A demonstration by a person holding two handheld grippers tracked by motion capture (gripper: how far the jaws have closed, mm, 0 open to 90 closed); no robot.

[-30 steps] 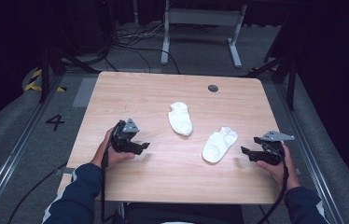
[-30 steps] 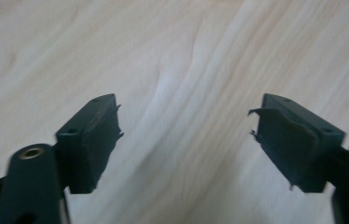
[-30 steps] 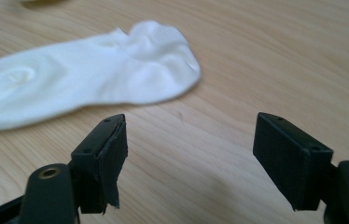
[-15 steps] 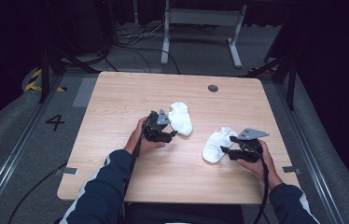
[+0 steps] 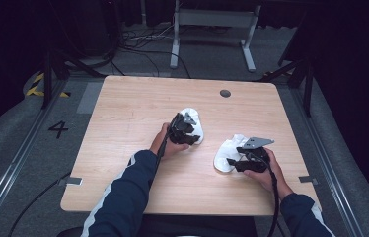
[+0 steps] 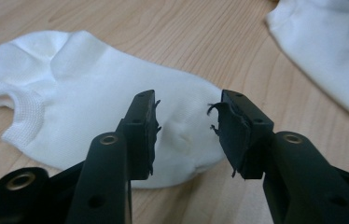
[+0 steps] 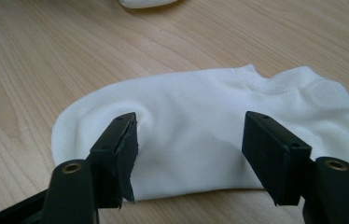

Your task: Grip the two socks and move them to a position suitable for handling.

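Observation:
Two white ankle socks lie flat on the wooden table (image 5: 123,113). My left gripper (image 5: 191,135) (image 6: 184,135) hovers low over the toe end of the left sock (image 5: 196,121) (image 6: 93,93). Its jaws have just been closing and still stand apart, with a small pucker of fabric between them. My right gripper (image 5: 232,163) (image 7: 189,154) straddles the toe half of the right sock (image 5: 223,157) (image 7: 200,112). Its jaws have just been opening a little and stand wide, pads off the cloth. The right sock's edge (image 6: 331,42) shows in the left gripper view.
A dark round grommet (image 5: 225,93) sits near the table's far edge. Behind the table stands a metal frame (image 5: 212,19) with cables on the floor. A floor mark "4" (image 5: 58,129) lies to the left. Bare wood surrounds both socks.
The left hand has travelled right and away from the near edge onto the left sock, its jaws narrowing. The right hand has slid left to the right sock's toe end.

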